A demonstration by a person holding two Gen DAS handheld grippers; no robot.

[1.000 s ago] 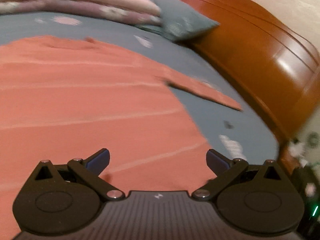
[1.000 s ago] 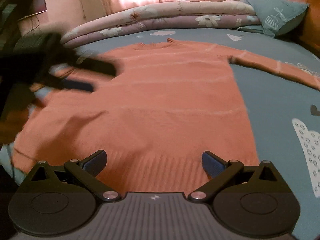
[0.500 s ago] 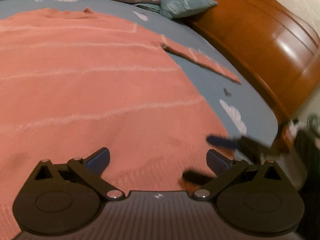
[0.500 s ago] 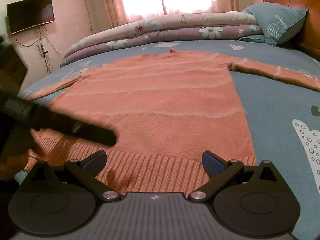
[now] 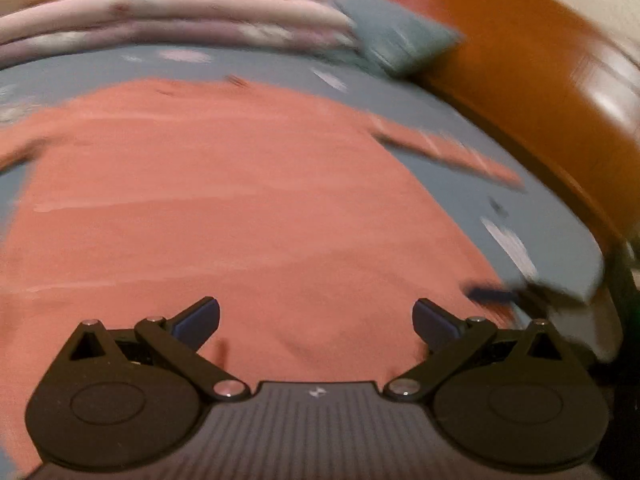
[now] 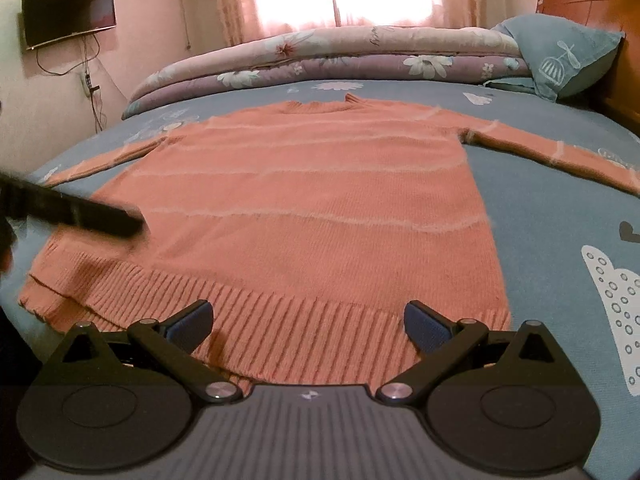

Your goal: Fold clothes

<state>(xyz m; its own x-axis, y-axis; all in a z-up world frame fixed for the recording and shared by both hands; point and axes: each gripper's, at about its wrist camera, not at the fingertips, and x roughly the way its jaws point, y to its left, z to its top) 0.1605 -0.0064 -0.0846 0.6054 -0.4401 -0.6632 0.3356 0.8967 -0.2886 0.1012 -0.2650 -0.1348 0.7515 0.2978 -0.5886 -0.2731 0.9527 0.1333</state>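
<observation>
While flat, sweater (image 6: 304, 208) hem faces right gripper (image 6: 306, 322).

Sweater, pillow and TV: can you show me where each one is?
sweater (image 6: 304, 216), right wrist view, middle of its body
pillow (image 6: 560, 56), right wrist view, middle of its blue front
TV (image 6: 68, 10), right wrist view, middle of its dark screen

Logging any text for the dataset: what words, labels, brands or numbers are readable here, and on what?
Quilt: a short script word near the top fold, too small to read.
Right gripper and left gripper: a small white logo mark on each body, no letters.
Sweater, pillow: patterns only, no text.
</observation>
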